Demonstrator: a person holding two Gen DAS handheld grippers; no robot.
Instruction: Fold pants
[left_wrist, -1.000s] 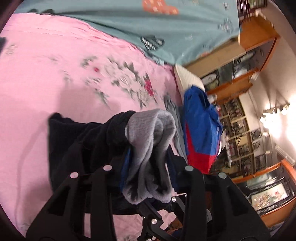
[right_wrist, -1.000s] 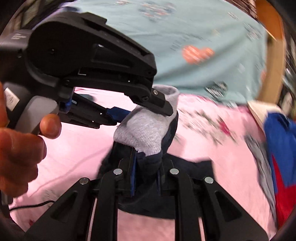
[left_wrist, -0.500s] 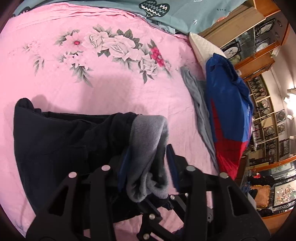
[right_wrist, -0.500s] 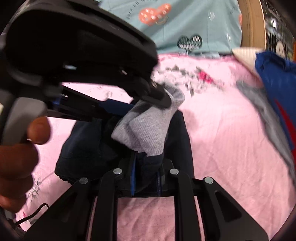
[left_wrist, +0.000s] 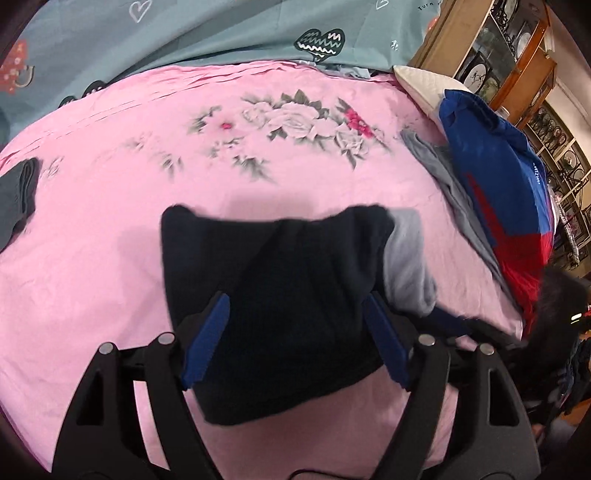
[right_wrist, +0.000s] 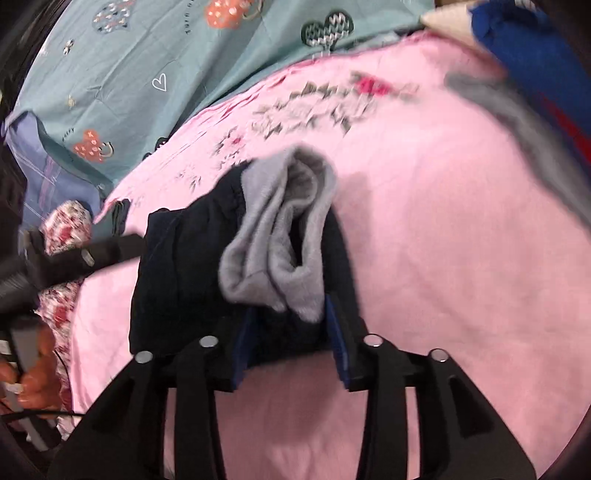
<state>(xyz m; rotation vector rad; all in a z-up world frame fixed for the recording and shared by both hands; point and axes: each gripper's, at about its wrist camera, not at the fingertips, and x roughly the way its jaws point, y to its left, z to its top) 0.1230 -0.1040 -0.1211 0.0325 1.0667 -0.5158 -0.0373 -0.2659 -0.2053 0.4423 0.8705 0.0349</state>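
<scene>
**Folded pants released on the pink bedsheet**

The pants (left_wrist: 280, 295) lie as a compact dark navy bundle on the bedsheet (left_wrist: 110, 229), near the cameras, with the grey fleece lining (right_wrist: 280, 236) turned out along the right edge. The left gripper (left_wrist: 295, 339) stands wide; its jaws have just been opening, and the dark cloth sits between the blue pads (left_wrist: 207, 339) without being pressed. The right gripper (right_wrist: 291, 339) is narrower; its jaws have also just been opening, and the navy fabric and grey cuff rest loosely between them, so neither appears to hold the garment.

The pants look soft, thick and limp: a fleecy knit that slumps and bunches rather than keeping an edge. They seem light but bulky, and the layers would probably slide apart if lifted from 1 point. A good hold would be on the 2 outer corners of the folded edge, pinching all layers together.

The bedsheet is smooth pink cotton with a printed rose pattern. A teal quilt (left_wrist: 221, 33) lies at the far side, and a blue-and-red garment (left_wrist: 495, 166) at the right.
</scene>
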